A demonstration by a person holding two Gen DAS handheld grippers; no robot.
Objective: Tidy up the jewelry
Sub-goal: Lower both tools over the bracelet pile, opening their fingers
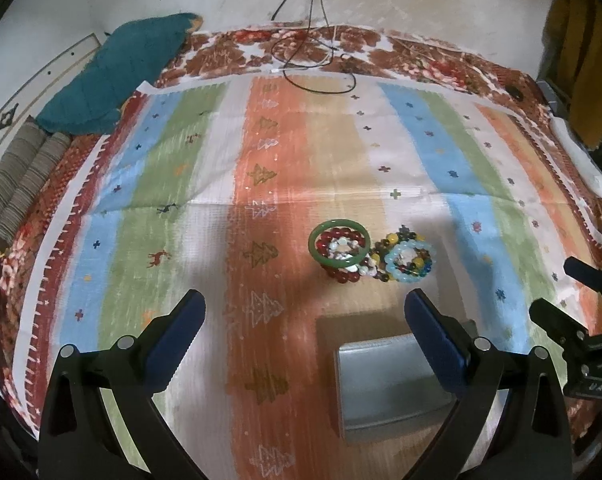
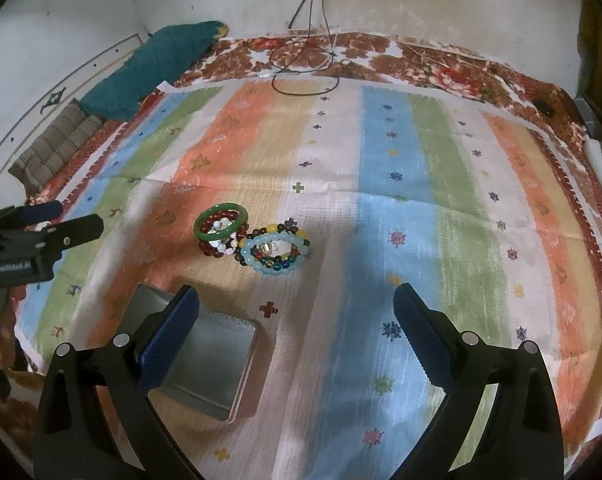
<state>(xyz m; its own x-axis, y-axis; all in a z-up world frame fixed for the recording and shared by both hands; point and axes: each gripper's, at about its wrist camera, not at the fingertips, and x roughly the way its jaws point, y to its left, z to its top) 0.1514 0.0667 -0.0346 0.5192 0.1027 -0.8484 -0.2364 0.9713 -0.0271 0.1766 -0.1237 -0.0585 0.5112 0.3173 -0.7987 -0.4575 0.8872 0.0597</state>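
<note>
A pile of bracelets lies on the striped cloth [image 1: 261, 152]: a green bangle [image 1: 339, 245] rests on a dark red bead bracelet [image 1: 343, 276], next to a pale blue bead bracelet [image 1: 408, 262] and a multicoloured bead bracelet [image 1: 401, 238]. The same pile shows in the right wrist view, with the green bangle [image 2: 220, 224] and the pale blue bracelet [image 2: 275, 254]. An open grey metal tin [image 1: 393, 384] sits nearer, in front of the pile; it also shows in the right wrist view [image 2: 209, 364]. My left gripper [image 1: 305, 344] is open and empty, above the cloth. My right gripper [image 2: 297, 344] is open and empty.
A teal pillow [image 1: 113, 80] and striped folded cloth [image 1: 21, 184] lie at the far left. Black cables [image 1: 313, 60] trail over the far edge from the wall. A white power strip [image 1: 581, 160] lies at the right edge. The floral bedspread [image 1: 421, 60] surrounds the cloth.
</note>
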